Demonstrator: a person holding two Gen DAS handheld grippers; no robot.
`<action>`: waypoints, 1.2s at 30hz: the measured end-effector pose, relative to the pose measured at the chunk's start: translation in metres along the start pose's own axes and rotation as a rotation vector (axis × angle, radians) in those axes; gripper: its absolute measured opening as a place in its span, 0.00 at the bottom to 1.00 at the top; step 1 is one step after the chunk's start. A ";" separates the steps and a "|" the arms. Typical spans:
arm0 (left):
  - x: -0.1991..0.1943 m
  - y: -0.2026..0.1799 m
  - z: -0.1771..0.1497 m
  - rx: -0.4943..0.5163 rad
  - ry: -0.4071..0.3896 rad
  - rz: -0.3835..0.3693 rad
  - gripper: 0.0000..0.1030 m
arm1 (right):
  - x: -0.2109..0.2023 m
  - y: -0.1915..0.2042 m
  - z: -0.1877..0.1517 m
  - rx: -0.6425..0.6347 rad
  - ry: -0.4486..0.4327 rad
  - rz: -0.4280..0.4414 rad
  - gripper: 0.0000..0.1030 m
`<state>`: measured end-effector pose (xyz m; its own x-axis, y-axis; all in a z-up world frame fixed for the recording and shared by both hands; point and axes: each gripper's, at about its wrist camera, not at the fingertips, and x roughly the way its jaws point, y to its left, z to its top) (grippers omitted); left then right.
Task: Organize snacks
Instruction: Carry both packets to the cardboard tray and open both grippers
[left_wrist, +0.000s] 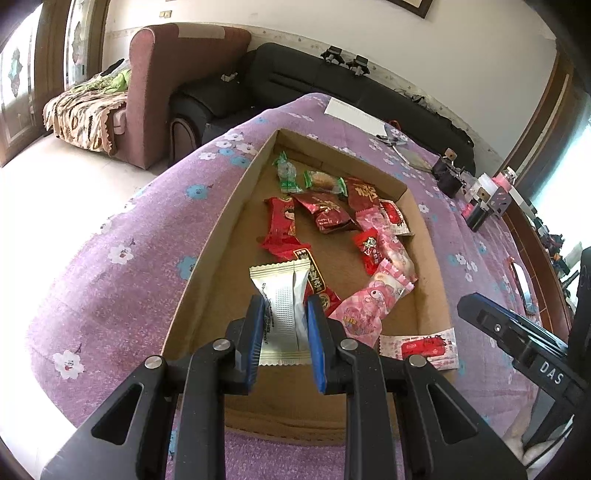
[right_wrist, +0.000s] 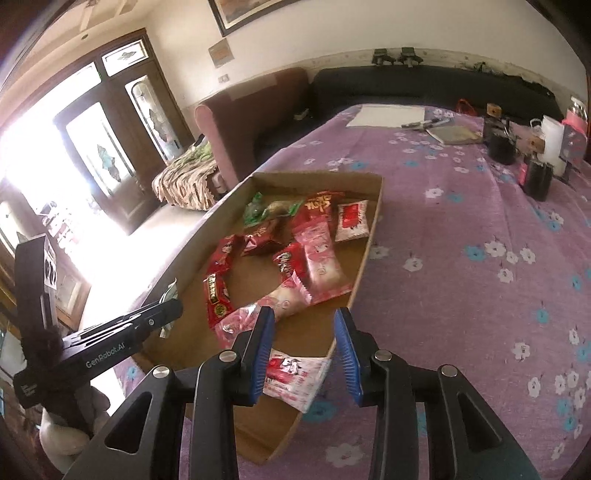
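Holding a silver foil snack packet (left_wrist: 284, 310) in my left claw (left_wrist: 286, 325), pads clenched on both its sides, hanging it over the near end of the shallow cardboard tray (left_wrist: 207, 258). My right claw (right_wrist: 304, 354) sits just above a small white-and-red sachet (right_wrist: 295, 376) that's draped over the tray's near right wall. Jaws are apart and neither pad looks like it's pressing on the sachet, so I'd call that one released, not gripping.

Further out, the rest of the stash is piled in the middle and far part of the tray: a long red wrapper (left_wrist: 282, 229), pink bear-print bags (left_wrist: 369, 299), dark red packs and a couple of green-wrapped bits (left_wrist: 288, 173) at the back. The tray sits on a worktop with a purple flowery cloth (left_wrist: 110, 258), and there's paper and odd gear at its far end.

Pretty sure I'm mid-sort: silver one about to go down in the bare near-left patch of cardboard. Next up is lowering it flat, letting go, then squeezing the right claw onto that sachet before it slides off the wall.
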<state>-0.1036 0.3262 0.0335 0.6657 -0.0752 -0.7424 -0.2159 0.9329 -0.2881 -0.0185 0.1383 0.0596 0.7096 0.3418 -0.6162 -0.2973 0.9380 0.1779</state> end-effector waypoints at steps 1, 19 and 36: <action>0.001 -0.001 0.000 0.001 0.002 -0.001 0.20 | 0.000 0.000 -0.001 0.000 0.006 0.005 0.35; -0.005 -0.007 -0.002 0.039 -0.022 0.050 0.20 | 0.026 0.035 -0.028 -0.051 0.154 0.149 0.35; -0.003 -0.019 -0.003 0.053 -0.026 0.091 0.21 | -0.017 -0.013 -0.025 0.092 0.030 0.109 0.46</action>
<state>-0.1038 0.3073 0.0392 0.6636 0.0195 -0.7479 -0.2390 0.9528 -0.1873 -0.0428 0.1190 0.0489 0.6563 0.4418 -0.6116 -0.3115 0.8970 0.3138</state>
